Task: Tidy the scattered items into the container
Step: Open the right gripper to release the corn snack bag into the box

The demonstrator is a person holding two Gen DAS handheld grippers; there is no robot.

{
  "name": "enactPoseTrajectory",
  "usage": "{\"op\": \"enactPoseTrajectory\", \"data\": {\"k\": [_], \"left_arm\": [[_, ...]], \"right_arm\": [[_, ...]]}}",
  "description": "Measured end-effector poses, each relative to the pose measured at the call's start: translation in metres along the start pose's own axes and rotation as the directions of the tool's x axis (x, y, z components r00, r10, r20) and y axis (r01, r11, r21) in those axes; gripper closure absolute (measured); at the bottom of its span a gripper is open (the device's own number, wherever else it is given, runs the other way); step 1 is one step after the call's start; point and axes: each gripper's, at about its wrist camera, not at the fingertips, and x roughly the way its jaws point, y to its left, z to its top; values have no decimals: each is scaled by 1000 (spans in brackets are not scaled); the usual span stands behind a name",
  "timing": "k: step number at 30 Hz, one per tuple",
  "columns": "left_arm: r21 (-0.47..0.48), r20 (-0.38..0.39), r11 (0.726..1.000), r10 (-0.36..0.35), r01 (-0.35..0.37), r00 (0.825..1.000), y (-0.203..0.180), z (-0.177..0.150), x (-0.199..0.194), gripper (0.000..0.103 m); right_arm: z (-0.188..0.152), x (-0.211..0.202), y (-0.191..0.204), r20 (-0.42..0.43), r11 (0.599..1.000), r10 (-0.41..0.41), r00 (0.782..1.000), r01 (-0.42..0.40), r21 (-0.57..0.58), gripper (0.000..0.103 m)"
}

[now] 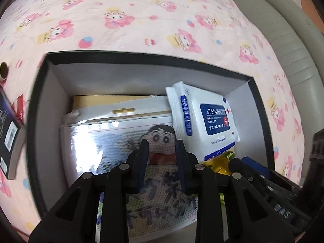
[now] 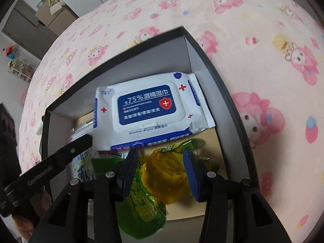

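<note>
A black box [image 1: 36, 105] with grey inner walls stands on the pink bed; it also shows in the right wrist view [image 2: 220, 81]. Inside lie a glossy cartoon-printed packet [image 1: 105, 147], a white and blue pack of alcohol wipes [image 1: 210, 121] [image 2: 149, 109] and a green and yellow snack bag [image 2: 162, 174]. My left gripper [image 1: 162, 143] is open and empty above the cartoon packet. My right gripper [image 2: 160, 151] is open, its fingers on either side of the snack bag's yellow top, inside the box.
The pink cartoon-print bedsheet [image 1: 141, 20] surrounds the box. A black carton with barcodes [image 1: 10, 137] lies at the box's left side. A grey padded bed edge [image 1: 283, 30] runs at the right. Cabinets and shelves [image 2: 30, 26] stand beyond the bed.
</note>
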Motion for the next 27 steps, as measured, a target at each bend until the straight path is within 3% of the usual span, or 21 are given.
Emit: {"op": "enactPoseTrajectory", "data": {"k": [3,8,15,19,22,27], "left_arm": [[16,-16,1000,19,-19,1000,-8,2,9,88],[-19,-16,1000,-6,6,1000,4,1,1,87],[16,5,999,-34,34,999,9,-17,-34,83],[19,-1,999,-49,49,999,9,-21,-39,83],[10,-11,998,-69,70,998,8,-26,-37,83],[19,-27,996,-87,87,996,5,-37,-38,83]], "right_arm": [[0,1,1,9,1000,-15,1000,15,-8,61],[1,5,0,1,999,-31,1000,31,-18,61],[-12,-22,-3,99,998,-57,993,59,-14,61],[-15,-4,2,17,996,-78,997,78,-35,60],[-13,5,5,11,989,-131,991,131,-62,56],[-17,3,3,-9,990,-131,991,130,-52,55]]}}
